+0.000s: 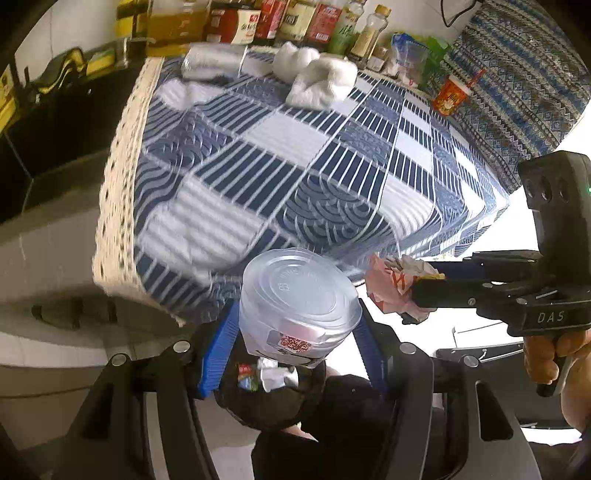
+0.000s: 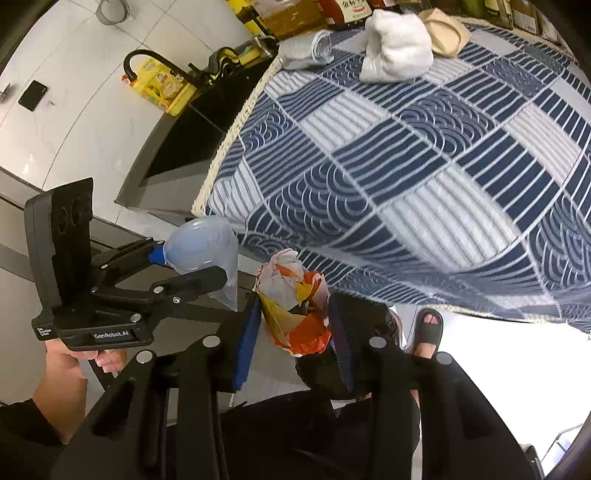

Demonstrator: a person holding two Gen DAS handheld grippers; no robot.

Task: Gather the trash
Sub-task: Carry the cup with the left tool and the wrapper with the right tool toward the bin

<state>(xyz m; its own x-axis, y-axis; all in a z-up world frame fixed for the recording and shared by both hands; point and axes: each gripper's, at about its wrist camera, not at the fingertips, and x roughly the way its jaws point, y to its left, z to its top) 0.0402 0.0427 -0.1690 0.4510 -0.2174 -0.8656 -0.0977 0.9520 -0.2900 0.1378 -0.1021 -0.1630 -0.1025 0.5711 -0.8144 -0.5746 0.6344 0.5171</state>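
Observation:
My left gripper (image 1: 297,332) is shut on a clear plastic cup (image 1: 299,295), bottom end facing the camera, held off the near edge of the table. It also shows in the right wrist view (image 2: 203,247). My right gripper (image 2: 293,325) is shut on a crumpled orange, yellow and white paper wrapper (image 2: 295,295), also seen in the left wrist view (image 1: 391,284). Below the cup a black trash bag (image 1: 266,402) holds some scraps.
A table with a blue and white patterned cloth (image 1: 295,155) bears white towels (image 1: 317,77), a rolled grey cloth (image 1: 214,62), an orange cup (image 1: 448,96) and several bottles (image 1: 295,18). A dark sink (image 2: 195,129) lies left. A sandalled foot (image 2: 426,332) stands below.

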